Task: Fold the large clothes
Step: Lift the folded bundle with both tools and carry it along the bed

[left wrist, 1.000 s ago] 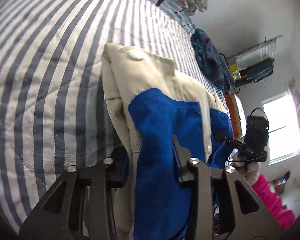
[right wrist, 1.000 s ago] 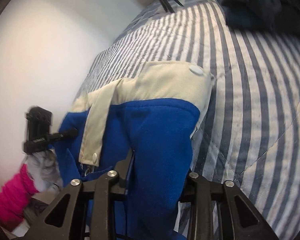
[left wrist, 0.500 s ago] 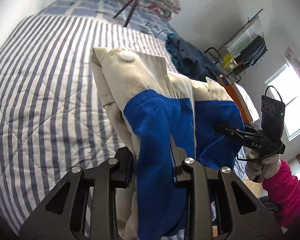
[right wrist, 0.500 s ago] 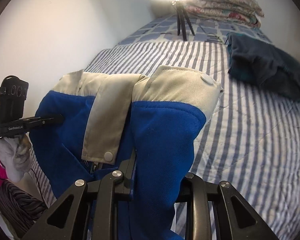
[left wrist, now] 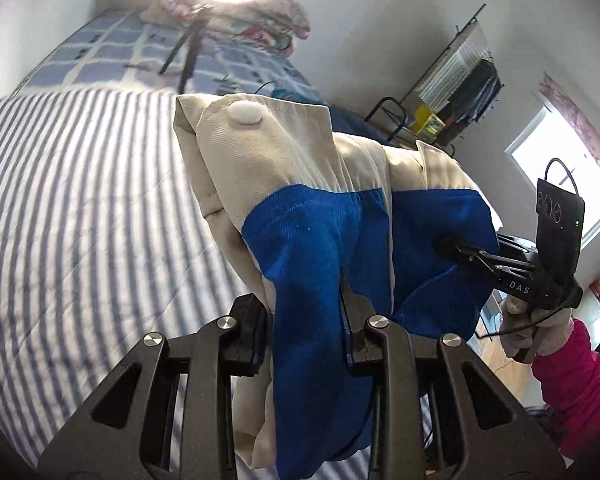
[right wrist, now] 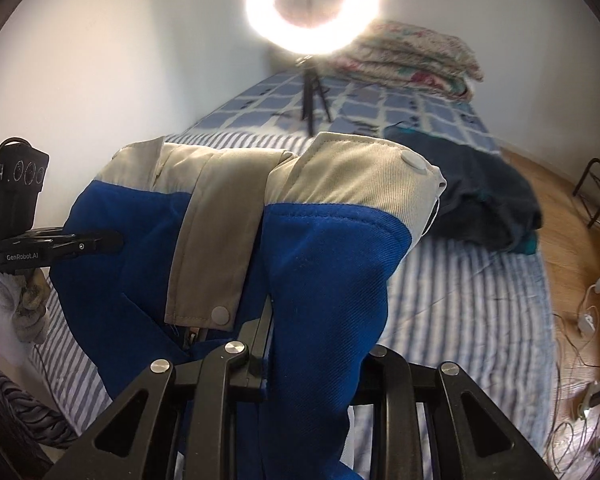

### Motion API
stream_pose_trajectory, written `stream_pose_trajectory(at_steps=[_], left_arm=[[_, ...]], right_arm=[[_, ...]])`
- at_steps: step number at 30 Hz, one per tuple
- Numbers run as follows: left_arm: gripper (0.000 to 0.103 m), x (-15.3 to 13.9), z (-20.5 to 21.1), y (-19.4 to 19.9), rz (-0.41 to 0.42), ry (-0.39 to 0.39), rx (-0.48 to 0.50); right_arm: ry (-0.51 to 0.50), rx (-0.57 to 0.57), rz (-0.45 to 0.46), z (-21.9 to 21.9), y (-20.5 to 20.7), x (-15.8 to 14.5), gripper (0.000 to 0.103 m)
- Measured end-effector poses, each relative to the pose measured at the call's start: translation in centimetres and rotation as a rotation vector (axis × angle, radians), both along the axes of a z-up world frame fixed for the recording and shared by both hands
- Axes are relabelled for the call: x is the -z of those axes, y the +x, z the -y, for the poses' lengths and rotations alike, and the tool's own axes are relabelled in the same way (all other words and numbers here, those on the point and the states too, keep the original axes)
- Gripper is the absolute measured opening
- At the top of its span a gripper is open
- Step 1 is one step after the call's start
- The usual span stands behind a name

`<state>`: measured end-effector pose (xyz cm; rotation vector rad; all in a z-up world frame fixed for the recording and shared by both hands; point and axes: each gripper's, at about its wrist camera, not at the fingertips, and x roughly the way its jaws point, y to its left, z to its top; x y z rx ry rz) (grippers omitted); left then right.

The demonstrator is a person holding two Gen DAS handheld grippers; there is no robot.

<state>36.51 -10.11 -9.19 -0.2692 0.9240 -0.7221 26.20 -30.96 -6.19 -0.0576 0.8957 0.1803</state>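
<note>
Claws (left wrist: 306, 316) (right wrist: 316, 354) both pinch blue-and-beige jacket (left wrist: 324, 216) above striped bed (left wrist: 80, 208)

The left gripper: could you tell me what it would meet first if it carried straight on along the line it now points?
The left gripper is already clamped on the blue and beige garment, so that comes first; beyond it probably lies the striped bedspread, though depth is unclear.
</note>
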Motion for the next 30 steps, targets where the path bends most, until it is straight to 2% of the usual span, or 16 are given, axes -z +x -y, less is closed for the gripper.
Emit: stream_pose_trajectory(at_steps=[13, 23, 30], left_arm=[[0.027, -2.5, 11.0, 8.7, 0.078, -0.035, 0.089], [0.027, -2.7, 18.9, 16.4, 0.125, -0.048, 0.133], [0.027, -3.3, 22.6, 21.0, 0.129, -0.065, 0.131]], right_arm=[[-0.06, 0.092, 0.075, 9.5, 5.8, -3.3, 0.024], [-0.078, 0.167, 0.13, 16.4, 11.5, -3.8, 0.024], [-0.087, 0.178, 0.137, 20.1, 16.5, -4.6, 0.024]])
